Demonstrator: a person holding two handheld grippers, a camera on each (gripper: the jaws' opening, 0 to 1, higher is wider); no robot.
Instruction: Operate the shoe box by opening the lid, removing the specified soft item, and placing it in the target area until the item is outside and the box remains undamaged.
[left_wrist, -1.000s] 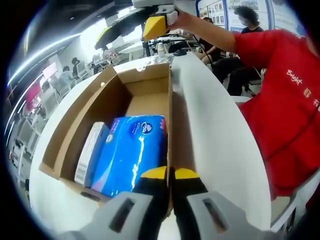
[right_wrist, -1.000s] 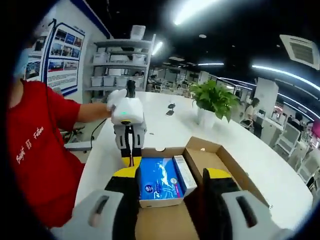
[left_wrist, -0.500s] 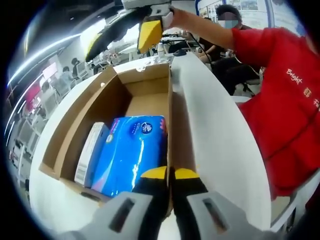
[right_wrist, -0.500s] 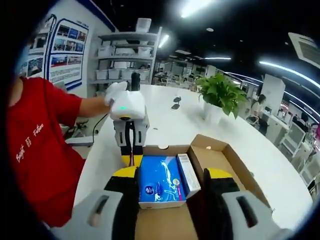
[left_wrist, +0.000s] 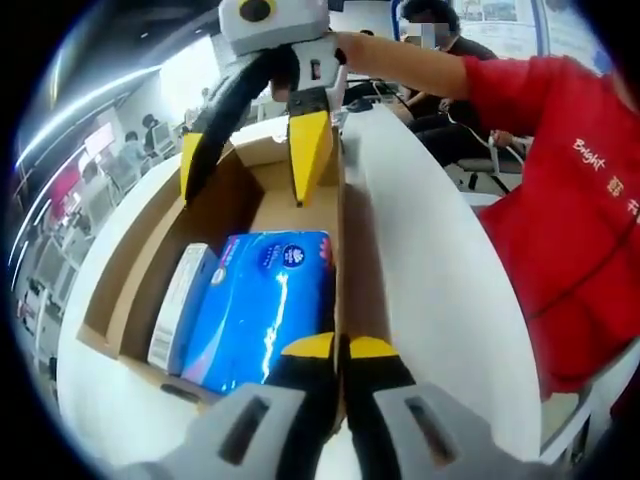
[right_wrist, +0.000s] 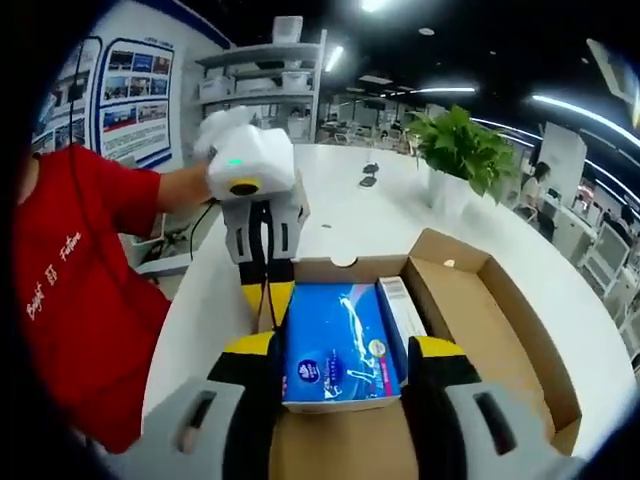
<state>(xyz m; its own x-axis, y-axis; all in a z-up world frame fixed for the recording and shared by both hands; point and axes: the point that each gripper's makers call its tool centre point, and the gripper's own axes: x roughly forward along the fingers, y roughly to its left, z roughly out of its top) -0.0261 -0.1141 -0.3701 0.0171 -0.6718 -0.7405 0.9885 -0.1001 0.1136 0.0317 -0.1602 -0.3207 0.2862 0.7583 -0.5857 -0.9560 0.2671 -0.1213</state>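
Tissue pack (right_wrist: 340, 345) and small carton (right_wrist: 405, 312) crowd the box's (right_wrist: 520, 340) near end; far half free.

A round white table (right_wrist: 340, 225) carries a potted green plant (right_wrist: 462, 150) near its far edge. White shelving (right_wrist: 262, 85) with stored boxes stands behind; wall posters (right_wrist: 128, 95) hang beside it.
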